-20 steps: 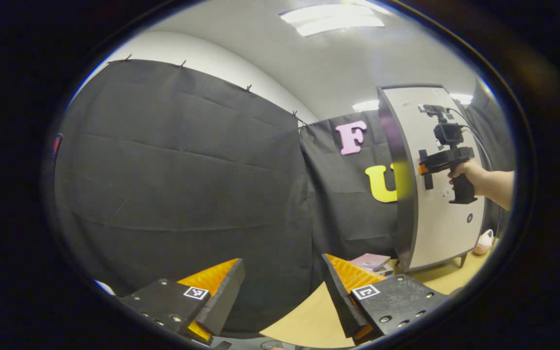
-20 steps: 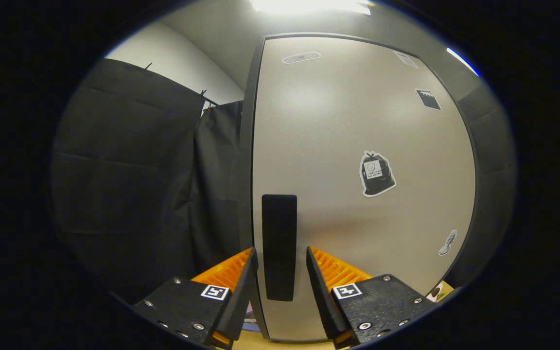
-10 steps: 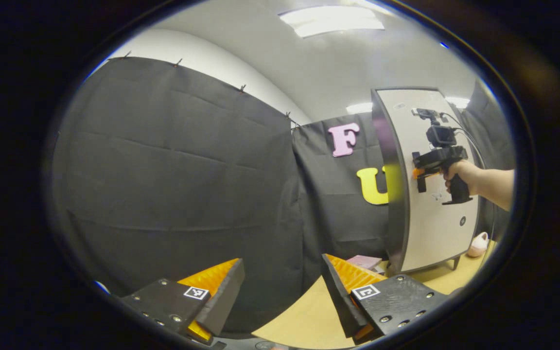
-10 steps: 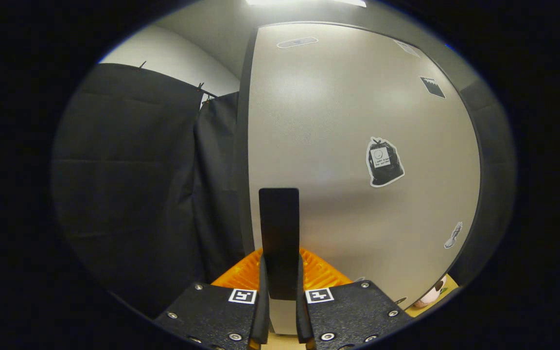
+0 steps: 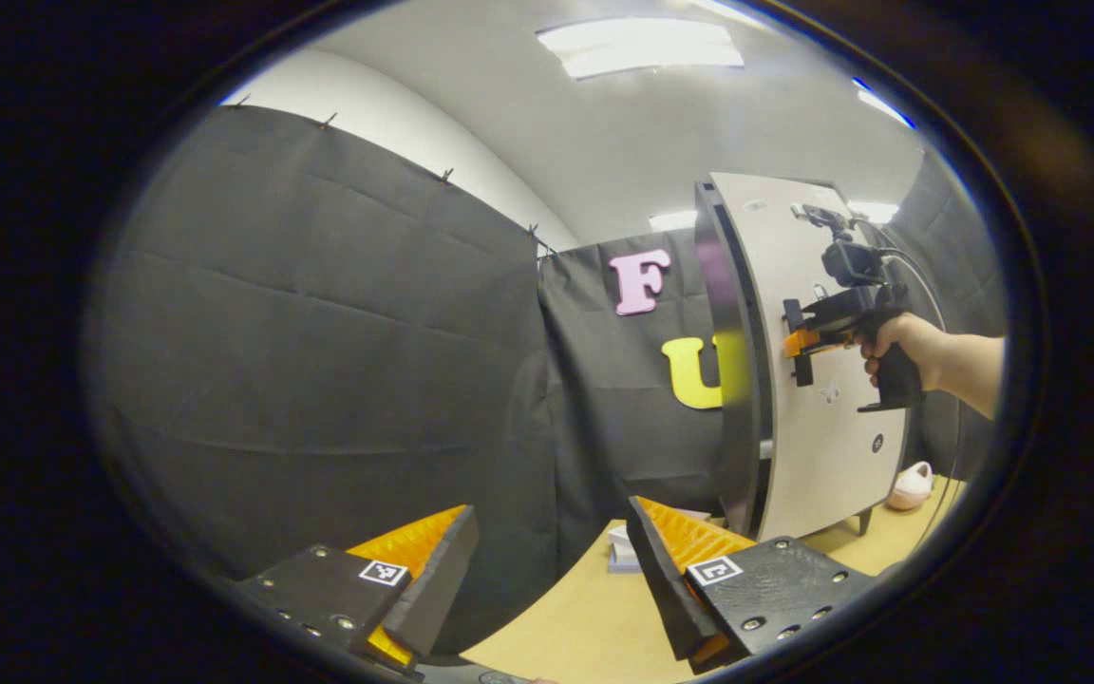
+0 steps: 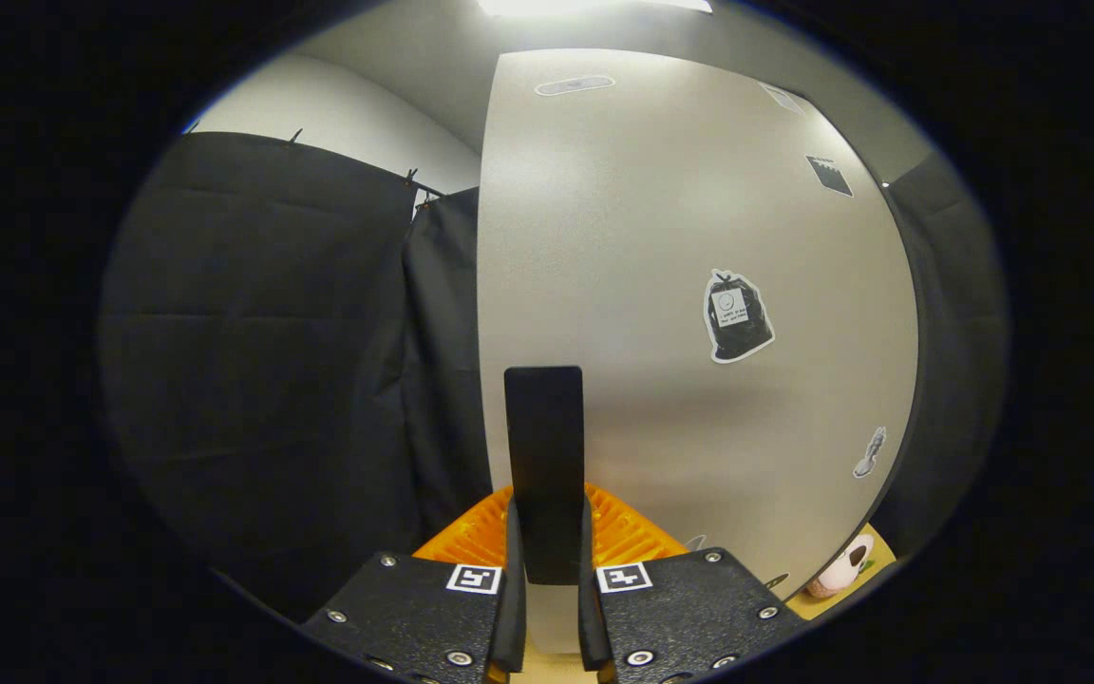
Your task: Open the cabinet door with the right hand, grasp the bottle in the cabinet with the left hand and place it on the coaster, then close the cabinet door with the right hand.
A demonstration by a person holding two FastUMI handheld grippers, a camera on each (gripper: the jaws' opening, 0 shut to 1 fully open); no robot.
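Progress early | right gripper (image 6: 544,608) clenched on door handle (image 6: 544,456) at 6 o'clock | cabinet door (image 5: 808,418) barely ajar | left gripper (image 5: 547,570) released, idle | bottle pickup, coaster placement, closing pending

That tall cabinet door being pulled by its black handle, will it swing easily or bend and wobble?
The cabinet door looks like a flat rigid panel, so it probably swings as one piece without flexing. The right gripper is clamped on the slim black handle, which looks solid enough to pull. The cabinet's thin legs suggest it might shift if yanked.
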